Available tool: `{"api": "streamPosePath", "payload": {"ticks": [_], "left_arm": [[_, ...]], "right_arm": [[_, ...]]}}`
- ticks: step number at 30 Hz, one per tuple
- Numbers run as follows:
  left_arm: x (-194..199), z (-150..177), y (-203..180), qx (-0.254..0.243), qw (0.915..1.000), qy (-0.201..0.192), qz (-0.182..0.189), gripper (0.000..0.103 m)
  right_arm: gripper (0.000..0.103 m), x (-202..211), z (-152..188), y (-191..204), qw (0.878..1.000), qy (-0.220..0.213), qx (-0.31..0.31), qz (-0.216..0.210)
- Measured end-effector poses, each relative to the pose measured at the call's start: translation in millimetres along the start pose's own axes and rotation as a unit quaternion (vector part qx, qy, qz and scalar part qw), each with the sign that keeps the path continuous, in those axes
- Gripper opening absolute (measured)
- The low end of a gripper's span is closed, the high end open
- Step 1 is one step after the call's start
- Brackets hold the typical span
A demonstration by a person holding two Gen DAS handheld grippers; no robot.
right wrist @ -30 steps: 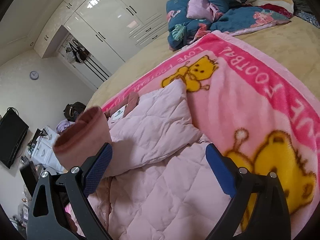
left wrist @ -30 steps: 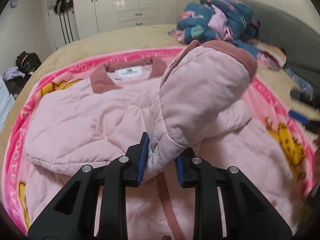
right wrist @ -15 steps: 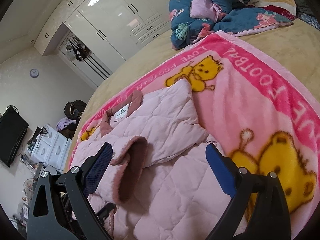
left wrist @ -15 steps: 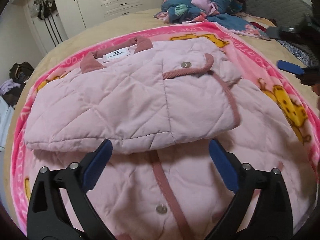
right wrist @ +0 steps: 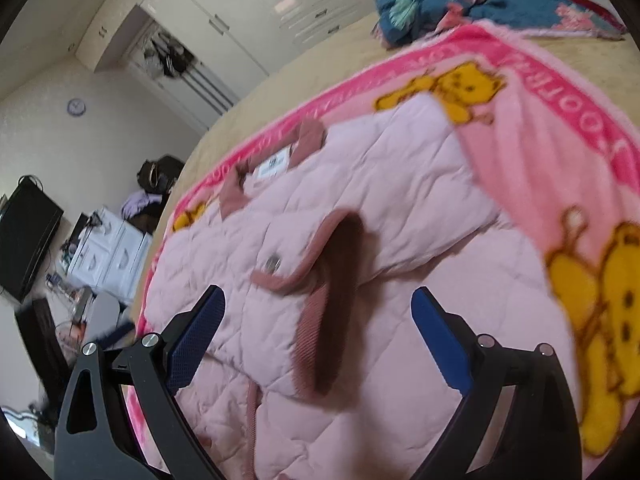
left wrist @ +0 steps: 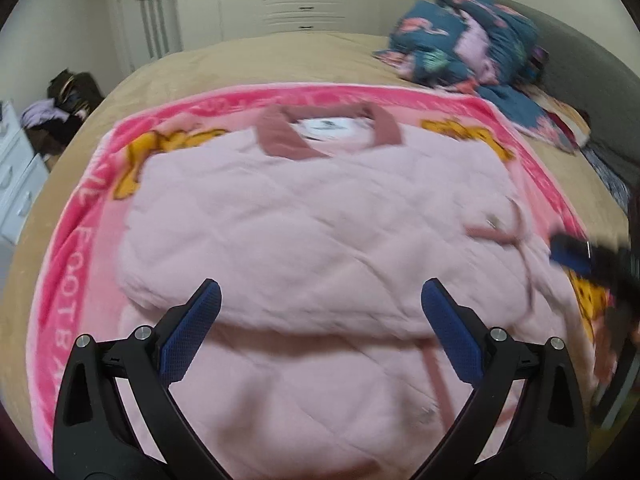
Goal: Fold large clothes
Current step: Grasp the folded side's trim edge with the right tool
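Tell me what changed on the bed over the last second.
The left tongs let go of the pink jacket's sleeve, which dropped flat across the jacket, cuff toward the right side. The tongs opened wide and pulled back. The right tongs stayed open and empty, shifting over the sleeve cuff. Jacket body, pink blanket and bedding pile stayed put.

Left gripper (left wrist: 320,336), right gripper (right wrist: 316,336): matte black forked arms showing silver round screw heads beside the blue pads; fingers (left wrist: 192,332) wearing ribbed blue pads, arms showing teardrop cut-outs below the screws.
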State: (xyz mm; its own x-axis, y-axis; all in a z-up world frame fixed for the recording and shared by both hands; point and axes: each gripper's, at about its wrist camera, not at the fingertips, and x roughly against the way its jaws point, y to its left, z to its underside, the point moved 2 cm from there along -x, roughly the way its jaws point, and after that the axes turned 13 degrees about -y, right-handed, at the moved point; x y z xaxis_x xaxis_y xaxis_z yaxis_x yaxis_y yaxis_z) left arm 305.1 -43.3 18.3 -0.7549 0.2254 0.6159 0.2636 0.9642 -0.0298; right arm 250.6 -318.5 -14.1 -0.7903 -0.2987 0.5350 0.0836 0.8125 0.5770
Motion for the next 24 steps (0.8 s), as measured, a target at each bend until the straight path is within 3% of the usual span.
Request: {"api": "streamPosePath", "payload": {"ticks": [7, 15, 18, 19, 20, 22, 24], "left_arm": [[-19, -23, 60, 0.067, 0.9974, -0.019, -0.020, 0.094], [-14, -8, 105, 0.095, 0.9936, -0.048, -0.037, 0.094], [-17, -6, 124, 0.105, 0.9918, -0.047, -0.056, 0.094], [-17, -7, 129, 0.105, 0.9910, -0.051, -0.065, 0.094], [-16, -7, 133, 0.105, 0.9905, -0.056, -0.069, 0.094], [-14, -7, 136, 0.103, 0.9904, -0.058, -0.072, 0.094], [-12, -9, 137, 0.101, 0.9905, -0.062, -0.070, 0.094]], "right_arm": [[0.094, -29, 25, 12, 1.000, 0.030, -0.004, 0.004], [0.092, -49, 35, 4, 0.999, 0.029, -0.039, -0.001], [0.057, -51, 35, 4, 0.999, 0.028, -0.037, -0.005], [0.041, -51, 35, 3, 0.999, 0.028, -0.036, -0.008], [0.032, -51, 34, 4, 0.999, 0.027, -0.032, -0.015], [0.020, -48, 30, 13, 1.000, 0.014, -0.006, -0.018], [0.017, -41, 21, 29, 0.999, -0.008, 0.036, -0.012]]}}
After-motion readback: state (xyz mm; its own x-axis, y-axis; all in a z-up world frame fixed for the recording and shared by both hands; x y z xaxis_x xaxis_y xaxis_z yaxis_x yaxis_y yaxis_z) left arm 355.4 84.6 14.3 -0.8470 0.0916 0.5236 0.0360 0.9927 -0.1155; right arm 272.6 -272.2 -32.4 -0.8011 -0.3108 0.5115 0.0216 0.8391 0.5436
